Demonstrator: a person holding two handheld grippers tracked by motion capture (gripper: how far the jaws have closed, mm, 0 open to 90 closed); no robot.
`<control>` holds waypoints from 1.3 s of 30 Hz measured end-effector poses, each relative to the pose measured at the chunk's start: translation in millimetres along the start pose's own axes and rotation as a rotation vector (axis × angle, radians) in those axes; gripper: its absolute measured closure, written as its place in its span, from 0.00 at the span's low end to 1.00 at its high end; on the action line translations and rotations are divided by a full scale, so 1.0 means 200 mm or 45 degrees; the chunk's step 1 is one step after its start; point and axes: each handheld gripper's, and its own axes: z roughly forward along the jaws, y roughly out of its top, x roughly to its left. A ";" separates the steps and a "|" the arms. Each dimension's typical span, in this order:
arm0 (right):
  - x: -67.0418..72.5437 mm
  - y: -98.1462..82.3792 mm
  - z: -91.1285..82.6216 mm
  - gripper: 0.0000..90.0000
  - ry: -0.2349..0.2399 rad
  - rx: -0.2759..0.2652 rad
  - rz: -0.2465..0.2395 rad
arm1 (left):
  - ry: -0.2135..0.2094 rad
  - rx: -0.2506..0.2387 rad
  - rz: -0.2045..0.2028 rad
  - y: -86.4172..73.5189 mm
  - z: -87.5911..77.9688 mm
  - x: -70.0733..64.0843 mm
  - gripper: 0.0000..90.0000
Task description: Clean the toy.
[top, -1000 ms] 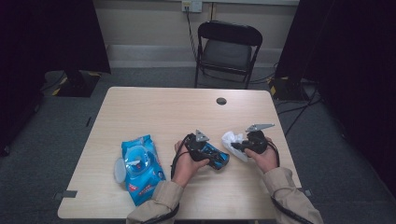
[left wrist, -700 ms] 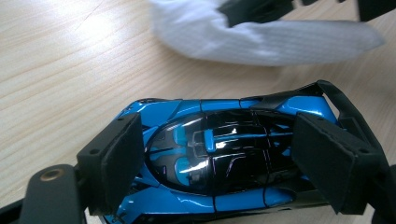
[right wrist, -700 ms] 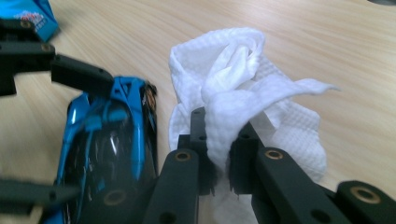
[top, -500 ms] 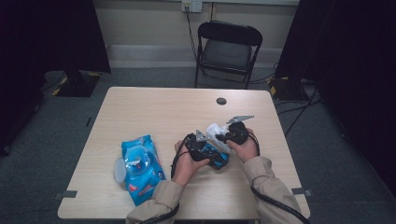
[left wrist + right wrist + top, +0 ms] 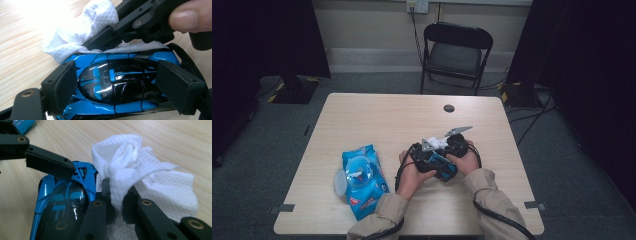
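A blue and black toy car (image 5: 112, 75) lies on its wheels between the pads of my left gripper (image 5: 119, 86), which is shut on its two sides. My right gripper (image 5: 117, 205) is shut on a crumpled white wipe (image 5: 130, 165). It presses the wipe against one end of the car (image 5: 62, 205). In the high view both hands meet at the table's front middle, with the car (image 5: 443, 165) under the left gripper (image 5: 437, 161) and the wipe (image 5: 438, 143) at the tip of the right gripper (image 5: 443, 146).
A blue pack of wipes (image 5: 361, 180) with its round lid flipped open lies at the front left of the table (image 5: 362, 125). A dark cable hole (image 5: 449, 108) sits near the far edge. A black folding chair (image 5: 456, 50) stands behind the table.
My right gripper has carried the wipe leftwards from the table's right side onto the car. The left gripper and the car have stayed in place.
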 end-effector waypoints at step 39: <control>-0.06 -0.20 -0.22 0.92 0.023 0.023 -0.016 | 0.010 0.004 -0.014 0.00 0.00 0.00 0.19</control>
